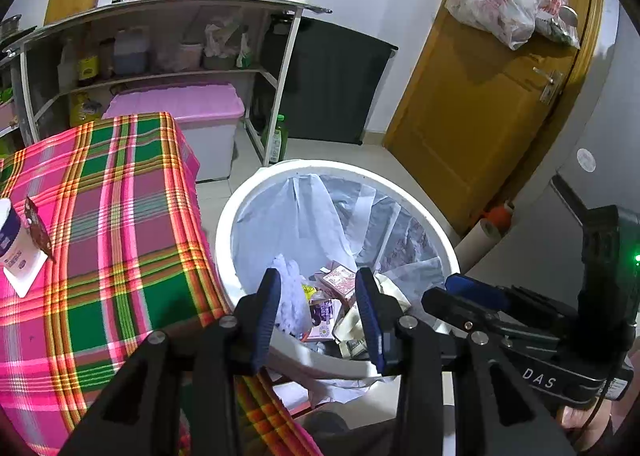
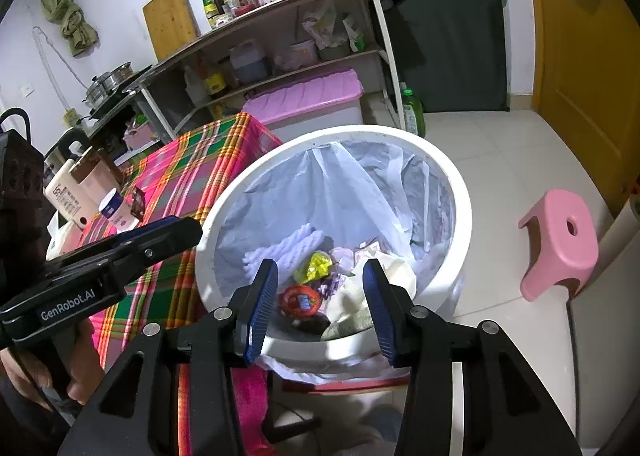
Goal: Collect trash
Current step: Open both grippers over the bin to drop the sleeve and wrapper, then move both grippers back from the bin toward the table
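A white trash bin (image 1: 440, 244) lined with a clear bag stands beside the plaid-covered table (image 1: 120, 216). It holds several wrappers and papers, among them a red round wrapper (image 2: 299, 301) and a yellow wrapper (image 2: 314, 267). My left gripper (image 1: 318, 316) is open and empty over the bin's near rim. My right gripper (image 2: 320, 308) is open and empty over the bin (image 2: 460, 192) too; it also shows in the left wrist view (image 1: 476, 294). On the table lie a white cup (image 1: 12, 240) and a brown wrapper (image 1: 38, 228), far left of the left gripper.
A pink stool (image 2: 560, 244) stands right of the bin. A shelf rack (image 1: 168, 40) with bottles, a pink-lidded storage box (image 1: 188, 108) and a green bottle (image 2: 412, 114) are behind. A wooden door (image 1: 480, 104) with hanging plastic bags is at the right. Lotion bottles (image 2: 68, 192) stand on the table.
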